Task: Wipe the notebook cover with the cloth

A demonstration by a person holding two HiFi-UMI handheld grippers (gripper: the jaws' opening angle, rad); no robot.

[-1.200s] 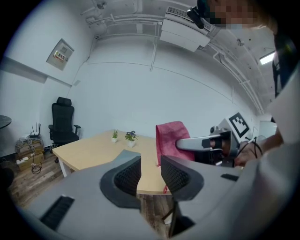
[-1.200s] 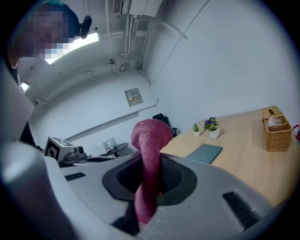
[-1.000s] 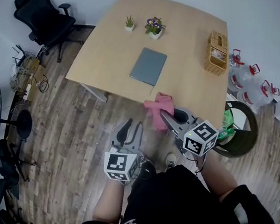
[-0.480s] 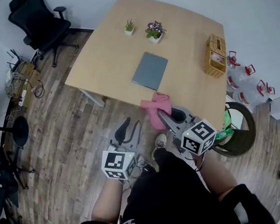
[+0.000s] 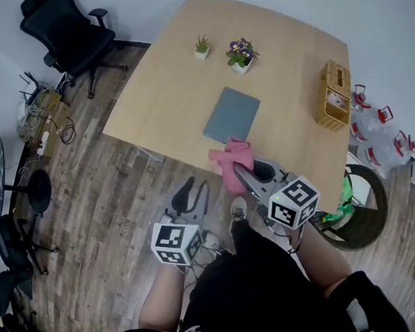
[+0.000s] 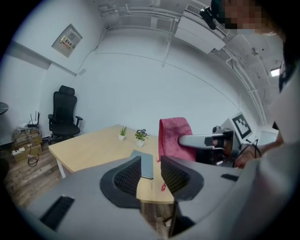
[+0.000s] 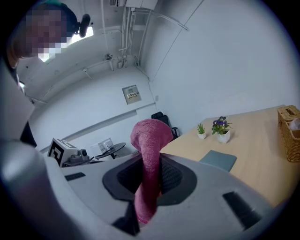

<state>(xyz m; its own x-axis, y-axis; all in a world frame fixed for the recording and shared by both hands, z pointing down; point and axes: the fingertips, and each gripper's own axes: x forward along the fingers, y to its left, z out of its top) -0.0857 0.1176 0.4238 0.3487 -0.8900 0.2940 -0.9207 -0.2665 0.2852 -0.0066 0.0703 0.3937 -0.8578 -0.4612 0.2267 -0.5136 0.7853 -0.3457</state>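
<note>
A grey notebook [image 5: 231, 114] lies flat near the front edge of the light wooden table [image 5: 169, 91]. My right gripper [image 5: 242, 174] is shut on a pink cloth [image 5: 231, 162], which hangs over the table's near edge, just short of the notebook. In the right gripper view the cloth [image 7: 150, 154] stands up between the jaws, with the notebook [image 7: 218, 160] beyond. My left gripper [image 5: 197, 186] hovers over the floor left of the cloth, open and empty. Through its gap I see the notebook [image 6: 144, 165]; the cloth [image 6: 173, 138] is at the right.
Two small potted plants [image 5: 201, 47] [image 5: 239, 52] stand at the table's far side, a wicker basket [image 5: 335, 95] at its right end. A black office chair [image 5: 66, 32] is far left. Water jugs [image 5: 379, 134] and a round bin [image 5: 360, 200] are on the right.
The table and notebook have come slightly nearer to the cloth in the head view. Both grippers keep their pose, the cloth still clamped.
</note>
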